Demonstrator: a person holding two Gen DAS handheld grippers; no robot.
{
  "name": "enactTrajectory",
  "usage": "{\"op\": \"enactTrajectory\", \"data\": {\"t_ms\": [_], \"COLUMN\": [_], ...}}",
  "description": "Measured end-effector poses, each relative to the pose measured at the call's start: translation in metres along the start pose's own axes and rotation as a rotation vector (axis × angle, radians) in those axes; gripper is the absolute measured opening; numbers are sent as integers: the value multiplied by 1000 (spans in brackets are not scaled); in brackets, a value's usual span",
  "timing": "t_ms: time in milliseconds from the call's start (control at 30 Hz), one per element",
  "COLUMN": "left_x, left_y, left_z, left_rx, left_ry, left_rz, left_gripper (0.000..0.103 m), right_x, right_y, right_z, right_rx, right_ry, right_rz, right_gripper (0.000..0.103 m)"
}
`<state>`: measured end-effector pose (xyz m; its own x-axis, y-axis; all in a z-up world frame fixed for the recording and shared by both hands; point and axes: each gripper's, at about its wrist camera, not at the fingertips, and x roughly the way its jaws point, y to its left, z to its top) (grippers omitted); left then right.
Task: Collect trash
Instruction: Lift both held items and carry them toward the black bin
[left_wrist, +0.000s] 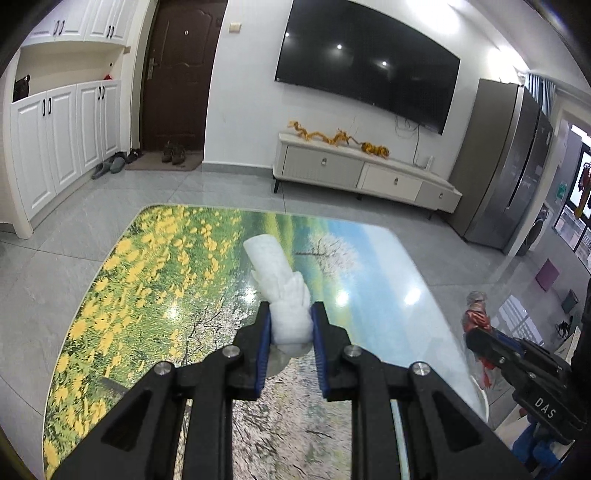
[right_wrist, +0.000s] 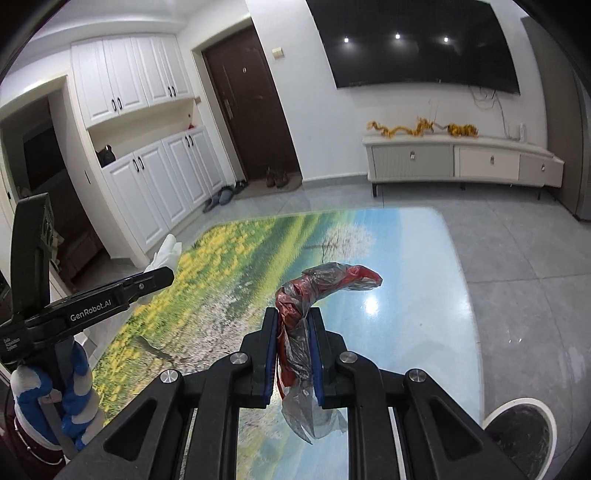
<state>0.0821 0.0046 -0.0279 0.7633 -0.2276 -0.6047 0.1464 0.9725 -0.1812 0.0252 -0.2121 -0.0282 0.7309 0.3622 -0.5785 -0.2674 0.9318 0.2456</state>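
Trash: my left gripper clamps white tissue roll, long axis pointing away over table; my right gripper clamps red-grey plastic wrapper; bin only in right view.

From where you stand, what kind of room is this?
Most likely a home living room by the entrance: a large wall-mounted television above a low media cabinet, and shoes on a mat at the front door.

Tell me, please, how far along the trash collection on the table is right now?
Done: both pieces are picked up and off the table; no other loose trash shows on it. In hand: the left hand-held gripper is clamped on a crumpled white tissue, and the right hand-held gripper on a red and clear plastic wrapper. Left: dropping both, likely into the white-rimmed bin beside the table.
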Motion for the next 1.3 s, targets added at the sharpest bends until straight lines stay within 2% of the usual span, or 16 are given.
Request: {"op": "enactTrajectory", "data": {"t_ms": [333, 600, 900, 1300], "left_x": [-57, -63, -20, 69], "left_y": [-36, -88, -177, -317], "left_z": [7, 4, -19, -91], "left_rx": [24, 99, 244, 499], "left_ry": [-86, -73, 51, 316], "left_rz": [-43, -119, -239, -371], "left_gripper": [20, 20, 20, 21], "right_x": [-67, -96, -113, -116], "right_y": [8, -11, -74, -210], "right_z": [6, -6, -30, -110], "right_rx": [-21, 13, 111, 394], "right_ry": [-136, -178, -168, -11], "right_rz": [-24, -57, -178, -369], "right_gripper": [15, 15, 15, 15]}}
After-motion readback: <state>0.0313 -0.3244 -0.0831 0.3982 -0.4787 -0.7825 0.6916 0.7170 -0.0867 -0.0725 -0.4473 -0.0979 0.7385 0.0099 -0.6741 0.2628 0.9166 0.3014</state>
